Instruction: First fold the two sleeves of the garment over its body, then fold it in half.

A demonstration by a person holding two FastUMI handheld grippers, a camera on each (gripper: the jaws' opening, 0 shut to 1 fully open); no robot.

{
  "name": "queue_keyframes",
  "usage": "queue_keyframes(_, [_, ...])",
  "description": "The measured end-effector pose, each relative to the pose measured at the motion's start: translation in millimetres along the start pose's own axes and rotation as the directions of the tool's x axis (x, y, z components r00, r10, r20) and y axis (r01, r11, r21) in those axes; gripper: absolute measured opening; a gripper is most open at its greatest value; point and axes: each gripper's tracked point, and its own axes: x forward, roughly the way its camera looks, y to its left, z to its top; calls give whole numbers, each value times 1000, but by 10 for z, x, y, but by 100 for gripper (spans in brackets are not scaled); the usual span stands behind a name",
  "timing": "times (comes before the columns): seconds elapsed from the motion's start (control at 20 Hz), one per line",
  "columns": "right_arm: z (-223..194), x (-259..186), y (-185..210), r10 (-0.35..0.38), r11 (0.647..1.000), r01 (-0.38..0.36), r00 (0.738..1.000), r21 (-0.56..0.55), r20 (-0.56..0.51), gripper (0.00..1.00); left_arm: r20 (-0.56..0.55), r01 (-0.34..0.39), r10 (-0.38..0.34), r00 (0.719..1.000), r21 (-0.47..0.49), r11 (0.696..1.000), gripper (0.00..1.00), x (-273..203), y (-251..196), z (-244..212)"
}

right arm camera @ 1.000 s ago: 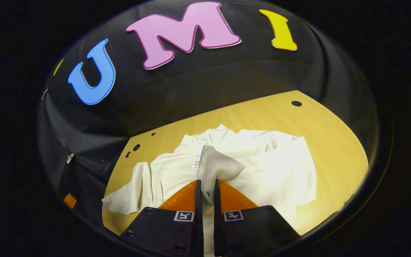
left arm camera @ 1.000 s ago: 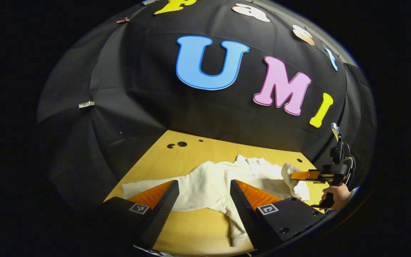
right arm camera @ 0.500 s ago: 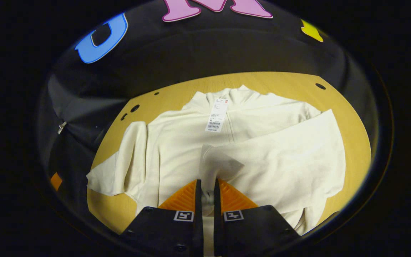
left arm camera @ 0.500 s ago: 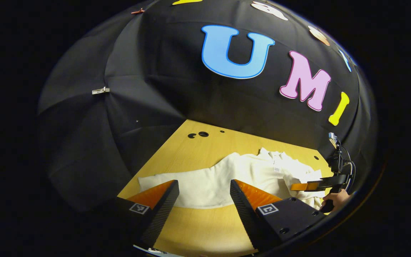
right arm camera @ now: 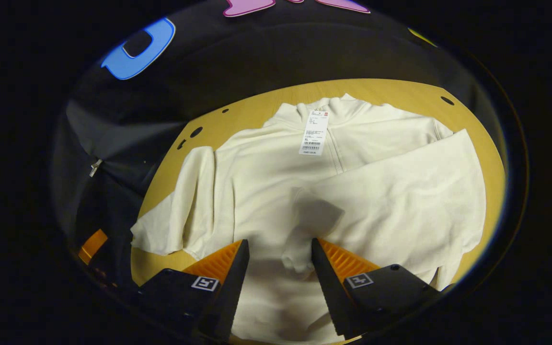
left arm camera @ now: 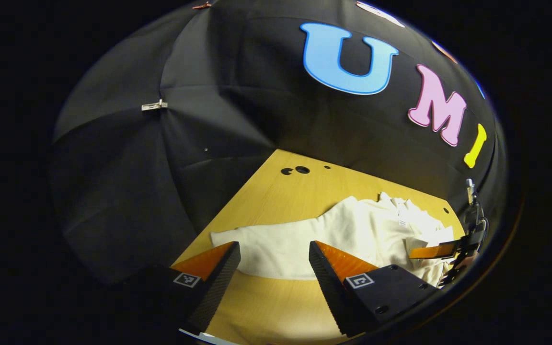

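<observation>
In the right gripper view, the right gripper [right arm camera: 276, 261] hangs low over the cream garment [right arm camera: 266, 191] with its jaws spread wide and nothing between them; the cuff [right arm camera: 297, 258] of the right sleeve [right arm camera: 400, 201] lies loose in the gap, touching neither finger as far as I can tell. That sleeve lies folded diagonally across the body, and it could slip back if the gripper drags the cuff on its way up (the cloth looks soft and bunches easily). Further out, the left sleeve [right arm camera: 180, 206] lies spread flat toward the table [right arm camera: 161, 177] edge, not yet folded. In the left gripper view, the left gripper [left arm camera: 273, 258] is likewise wide open and empty, hovering just short of that sleeve [left arm camera: 266, 242]. The risk there, in my judgement, is a shallow pinch that catches only the top layer, or a grab too far up the arm, leaving the cuff trailing and the fold crooked. Beyond, the paper tag [right arm camera: 314, 134] sits at the collar; it may get trapped askew when the garment is halved.
</observation>
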Motion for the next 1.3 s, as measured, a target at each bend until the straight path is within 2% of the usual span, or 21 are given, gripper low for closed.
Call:
queue_keyframes(0.15, [157, -244, 67, 47, 998, -49, 998, 43, 51, 82, -38, -78, 78, 996, 23, 997, 95, 157, 276, -117])
queue_keyframes(0.2, [206, -350, 76, 61, 996, -65, 996, 62, 65, 87, -55, -93, 94, 994, 25, 995, 94, 208, 341, -164])
queue_keyframes(0.25, [247, -462, 76, 74, 993, -81, 994, 85, 80, 97, -83, -103, 105, 991, 22, 994, 94, 292, 393, -220])
queue_keyframes(0.35, [299, -628, 17, 77, 991, -88, 992, 104, 100, 96, -123, -135, 138, 983, 35, 990, 94, 417, 523, -344])
queue_keyframes(0.4, [309, -713, -40, 72, 990, -84, 991, 110, 110, 96, -145, -143, 148, 978, 47, 989, 89, 477, 564, -398])
queue_keyframes(0.45, [290, -786, -83, 69, 990, -83, 991, 116, 114, 96, -160, -153, 161, 974, 62, 986, 94, 533, 613, -427])
queue_keyframes(0.55, [233, -913, -179, 59, 987, -76, 991, 142, 119, 96, -182, -177, 190, 965, 83, 981, 95, 638, 715, -456])
queue_keyframes(0.8, [8, -1080, -487, 10, 982, -27, 995, 185, 95, 96, -287, -176, 200, 937, 109, 978, 95, 832, 772, -693])
queue_keyframes(0.95, [-14, -1130, -546, 6, 978, -26, 995, 205, 99, 96, -291, -152, 170, 942, 84, 985, 95, 897, 736, -654])
queue_keyframes(1.0, [-22, -1148, -549, 9, 979, -29, 995, 203, 98, 96, -303, -152, 162, 939, 57, 987, 91, 884, 692, -645])
queue_keyframes(1.05, [-23, -1163, -551, 13, 979, -33, 995, 200, 100, 96, -298, -154, 163, 941, 54, 987, 80, 895, 696, -641])
queue_keyframes(1.1, [-22, -1178, -543, 20, 979, -39, 995, 198, 101, 96, -293, -136, 149, 944, 64, 989, 79, 924, 672, -667])
queue_keyframes(1.15, [-26, -1201, -535, 27, 979, -47, 994, 198, 101, 96, -289, -114, 135, 948, 89, 990, 73, 961, 627, -666])
queue_keyframes(1.3, [-41, -1258, -573, 40, 977, -60, 994, 205, 101, 96, -279, -76, 106, 954, 117, 990, 33, 977, 503, -629])
